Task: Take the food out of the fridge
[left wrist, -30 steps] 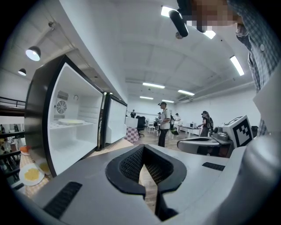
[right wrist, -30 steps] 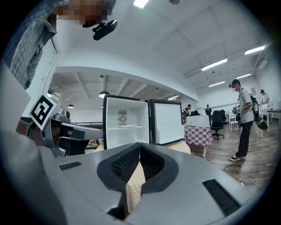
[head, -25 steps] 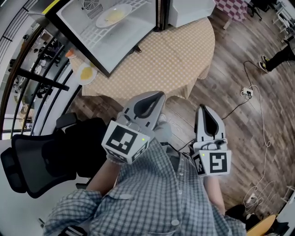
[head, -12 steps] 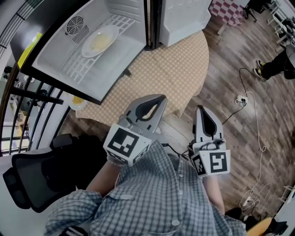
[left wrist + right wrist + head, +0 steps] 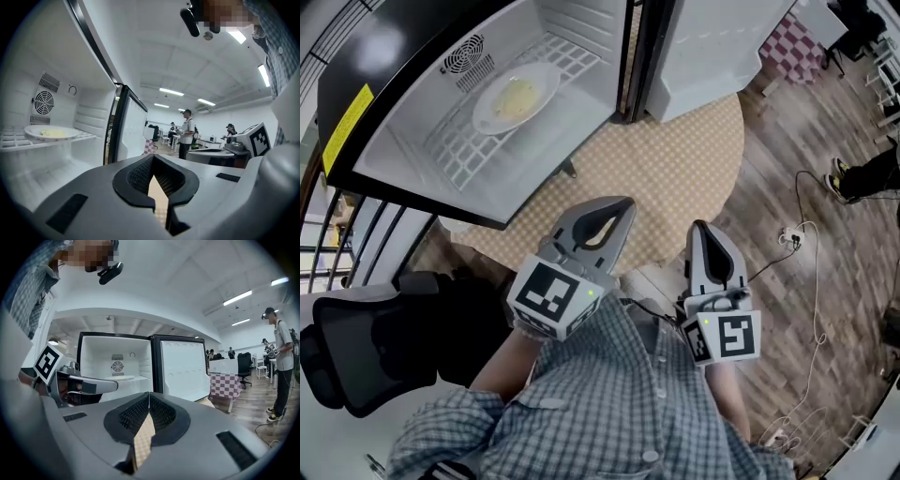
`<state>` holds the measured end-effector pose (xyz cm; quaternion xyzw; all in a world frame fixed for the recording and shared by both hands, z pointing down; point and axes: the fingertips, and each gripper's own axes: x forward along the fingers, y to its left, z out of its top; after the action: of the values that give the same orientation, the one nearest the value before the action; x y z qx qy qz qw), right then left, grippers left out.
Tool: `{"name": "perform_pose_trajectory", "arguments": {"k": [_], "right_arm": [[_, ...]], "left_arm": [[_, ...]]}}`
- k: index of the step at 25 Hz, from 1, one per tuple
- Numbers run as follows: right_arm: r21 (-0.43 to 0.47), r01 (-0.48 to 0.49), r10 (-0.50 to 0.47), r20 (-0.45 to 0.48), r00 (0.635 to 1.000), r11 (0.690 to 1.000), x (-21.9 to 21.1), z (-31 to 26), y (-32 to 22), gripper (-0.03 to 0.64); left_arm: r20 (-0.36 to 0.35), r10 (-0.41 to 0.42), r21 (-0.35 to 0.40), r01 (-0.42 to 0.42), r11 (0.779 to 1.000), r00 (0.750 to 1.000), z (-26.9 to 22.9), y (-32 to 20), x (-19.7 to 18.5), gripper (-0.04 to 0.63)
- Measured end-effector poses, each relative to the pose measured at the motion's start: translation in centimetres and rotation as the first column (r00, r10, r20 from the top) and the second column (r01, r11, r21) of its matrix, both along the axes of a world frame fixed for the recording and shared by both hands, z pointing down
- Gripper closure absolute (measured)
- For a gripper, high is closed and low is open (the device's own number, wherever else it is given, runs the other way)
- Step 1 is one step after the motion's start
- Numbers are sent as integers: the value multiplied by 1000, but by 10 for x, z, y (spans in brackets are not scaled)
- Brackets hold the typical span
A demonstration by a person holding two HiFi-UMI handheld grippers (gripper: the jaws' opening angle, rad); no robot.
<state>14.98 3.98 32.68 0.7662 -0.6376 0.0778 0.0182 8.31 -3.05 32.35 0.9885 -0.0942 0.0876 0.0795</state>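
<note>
The pale yellow food (image 5: 516, 95) lies on a round white plate (image 5: 544, 81), resting on the white wire shelf (image 5: 461, 155) inside the open white fridge (image 5: 405, 155). The fridge stands on a round table (image 5: 684, 169) with a beige checked cloth. Facing it, well apart from the plate, the grey left gripper (image 5: 622, 204) and grey right gripper (image 5: 701, 230) each have their jaws pressed together, holding nothing

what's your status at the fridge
Both shut, empty: left gripper, right gripper, short of the fridge. Its door open, plate of food on the shelf. Nothing seen in the way.
</note>
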Motion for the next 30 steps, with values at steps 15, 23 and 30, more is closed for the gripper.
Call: {"name": "perform_pose_trajectory", "arguments": {"k": [15, 23, 30], "right_arm": [[-5, 318, -318, 10, 948, 948, -30, 4, -91, 606], [-25, 498, -499, -5, 867, 867, -23, 2, -133, 606], [1, 646, -645, 62, 762, 763, -35, -3, -166, 606]], "left_arm": [[-5, -304, 7, 304, 953, 953, -2, -60, -41, 589], [-11, -466, -10, 466, 885, 885, -3, -79, -36, 589], [-22, -607, -9, 607, 795, 794, -7, -86, -47, 589]]}}
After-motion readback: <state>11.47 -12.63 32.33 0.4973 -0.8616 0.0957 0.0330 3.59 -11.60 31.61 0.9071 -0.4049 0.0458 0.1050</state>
